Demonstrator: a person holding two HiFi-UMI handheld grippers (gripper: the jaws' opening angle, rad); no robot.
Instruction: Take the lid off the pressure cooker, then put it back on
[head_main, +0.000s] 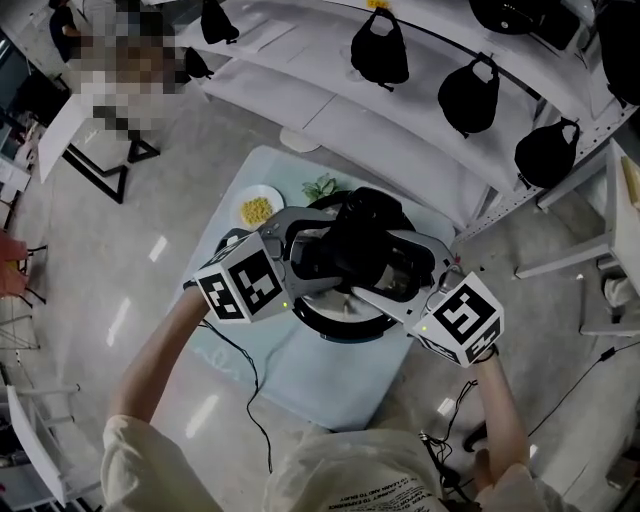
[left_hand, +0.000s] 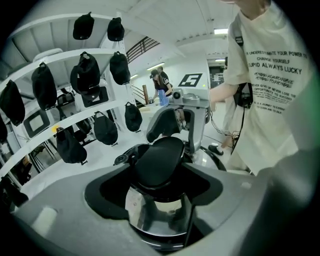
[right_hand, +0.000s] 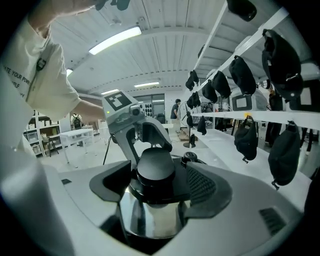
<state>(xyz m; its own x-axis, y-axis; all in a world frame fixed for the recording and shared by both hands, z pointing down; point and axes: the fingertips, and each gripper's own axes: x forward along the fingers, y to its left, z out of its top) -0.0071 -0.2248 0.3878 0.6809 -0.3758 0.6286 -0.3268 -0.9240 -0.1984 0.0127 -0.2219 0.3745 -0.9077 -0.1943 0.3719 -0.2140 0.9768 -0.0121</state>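
Together, left gripper (left_hand: 161, 197) and right gripper (right_hand: 156, 197) jaws clamp the lid knob (right_hand: 156, 170); a plate (head_main: 258, 208) sits nearby.

Counted in the head view:
- one pressure cooker (head_main: 330, 322)
- one lid (head_main: 372, 205)
- one plate (head_main: 240, 195)
- one green sprig (head_main: 320, 186)
- one table (head_main: 330, 385)
- at least five black caps (head_main: 379, 48)

Two grippers are listed: left gripper (left_hand: 160, 192) and right gripper (right_hand: 155, 192).

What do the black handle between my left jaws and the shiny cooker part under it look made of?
Black handle: probably moulded plastic, matte; it shows only a dull sheen, no reflections. Shiny pressure cooker part: polished metal, likely stainless steel; it reflects the dark jaws and bright room like a curved mirror.
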